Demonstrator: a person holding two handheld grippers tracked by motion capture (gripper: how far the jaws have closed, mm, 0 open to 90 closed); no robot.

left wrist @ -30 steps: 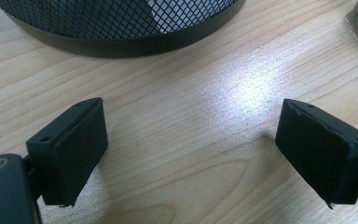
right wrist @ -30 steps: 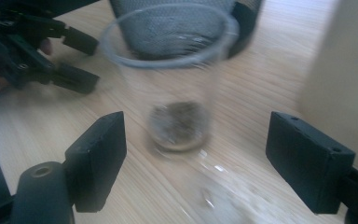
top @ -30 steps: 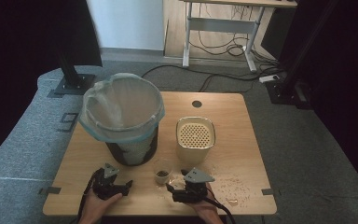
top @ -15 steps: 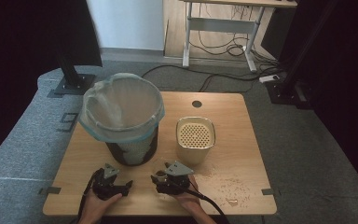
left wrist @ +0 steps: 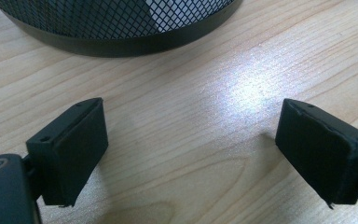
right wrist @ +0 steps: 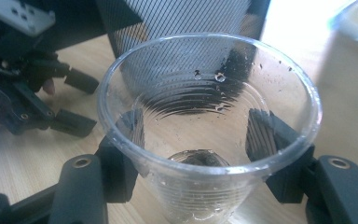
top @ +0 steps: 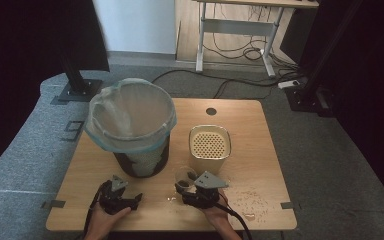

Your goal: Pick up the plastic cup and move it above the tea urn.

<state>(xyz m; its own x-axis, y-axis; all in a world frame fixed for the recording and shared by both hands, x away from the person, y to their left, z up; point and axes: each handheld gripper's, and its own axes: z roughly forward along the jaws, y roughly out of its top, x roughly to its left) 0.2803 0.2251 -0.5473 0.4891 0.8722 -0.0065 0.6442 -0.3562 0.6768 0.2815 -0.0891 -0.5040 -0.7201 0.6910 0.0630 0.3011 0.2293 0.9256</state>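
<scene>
Right gripper (top: 187,186) now clamps the clear cup (right wrist: 208,130), lifted nearer the bin (top: 135,131); left gripper (left wrist: 191,144) gapes.

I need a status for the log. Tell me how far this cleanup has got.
Done: the right gripper has its jaws closed on the clear cup, which looks nearly empty. In hand: the cup sits between the bin and the beige box. Left: it is not yet in the bin, spilled bits remain on the table, and the left gripper rests open, holding nothing.

Grey carpet floor (top: 330,150), a desk (top: 240,30) behind, cables (top: 230,52) beneath it.
</scene>
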